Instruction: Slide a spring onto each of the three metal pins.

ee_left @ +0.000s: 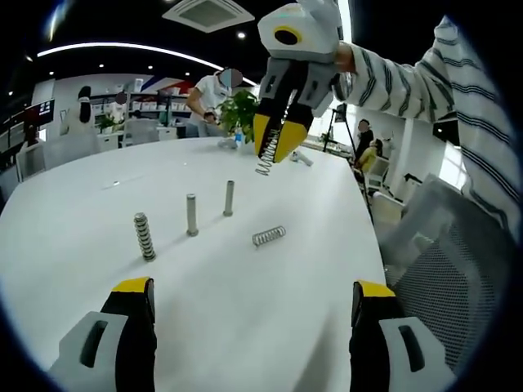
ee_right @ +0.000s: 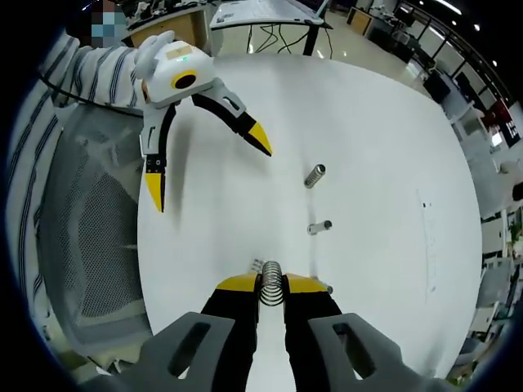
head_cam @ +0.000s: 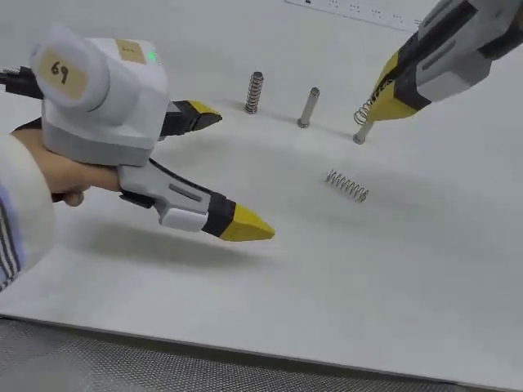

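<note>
Three metal pins stand in a row on the white table [head_cam: 270, 278]. The left pin [head_cam: 254, 92] wears a spring [ee_left: 145, 237]. The middle pin [head_cam: 308, 108] is bare. My right gripper [head_cam: 372, 110] is shut on a second spring [ee_right: 271, 290], tilted just above the right pin [head_cam: 359, 135], which is also bare [ee_left: 229, 198]. A third spring [head_cam: 346, 185] lies loose on the table in front of the pins. My left gripper [head_cam: 225, 167] hovers open and holds nothing, to the left of the pins, with its jaws wide apart [ee_left: 253, 294].
The table's front edge [head_cam: 245, 347] runs along the bottom of the head view, with a mesh chair [ee_left: 441, 269] beyond it. A power strip [head_cam: 359, 10] lies at the table's far side. People stand at other desks in the background.
</note>
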Demonstrator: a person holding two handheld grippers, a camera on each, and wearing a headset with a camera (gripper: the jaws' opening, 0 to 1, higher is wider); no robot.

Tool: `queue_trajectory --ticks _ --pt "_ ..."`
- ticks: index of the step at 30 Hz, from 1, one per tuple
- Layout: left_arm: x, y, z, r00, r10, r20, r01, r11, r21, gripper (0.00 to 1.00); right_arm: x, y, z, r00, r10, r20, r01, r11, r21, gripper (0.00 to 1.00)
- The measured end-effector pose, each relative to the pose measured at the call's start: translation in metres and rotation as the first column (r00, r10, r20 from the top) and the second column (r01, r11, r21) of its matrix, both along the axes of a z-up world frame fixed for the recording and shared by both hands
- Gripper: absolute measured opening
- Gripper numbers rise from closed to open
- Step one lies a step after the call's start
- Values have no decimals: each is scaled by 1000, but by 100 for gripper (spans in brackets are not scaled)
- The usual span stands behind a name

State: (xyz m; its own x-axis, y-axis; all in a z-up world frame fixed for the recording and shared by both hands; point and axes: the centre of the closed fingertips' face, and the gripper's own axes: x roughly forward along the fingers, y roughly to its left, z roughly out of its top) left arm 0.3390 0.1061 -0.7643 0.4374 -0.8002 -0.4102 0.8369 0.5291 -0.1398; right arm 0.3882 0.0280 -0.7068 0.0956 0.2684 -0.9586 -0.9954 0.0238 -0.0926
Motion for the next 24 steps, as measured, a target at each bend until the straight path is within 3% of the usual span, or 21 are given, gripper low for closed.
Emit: queue_trajectory --ticks 11,16,21,24 --pt "5 2 1 1000 8 12 -8 1000 13 98 29 10 -17 998 63 26 -61 996 -66 8" --pt "5 5 -2 1000 12 -12 -12 1000 6 98 43 14 -26 998 65 21 -62 994 -90 8" --pt "7 8 3 999 34 -12 -34 999 -18 98 57 16 -31 998 54 20 -52 993 -103 8" --pt "8 9 3 999 34 -6 -34 999 -9 98 62 18 -31 998 58 21 -55 992 -109 8"
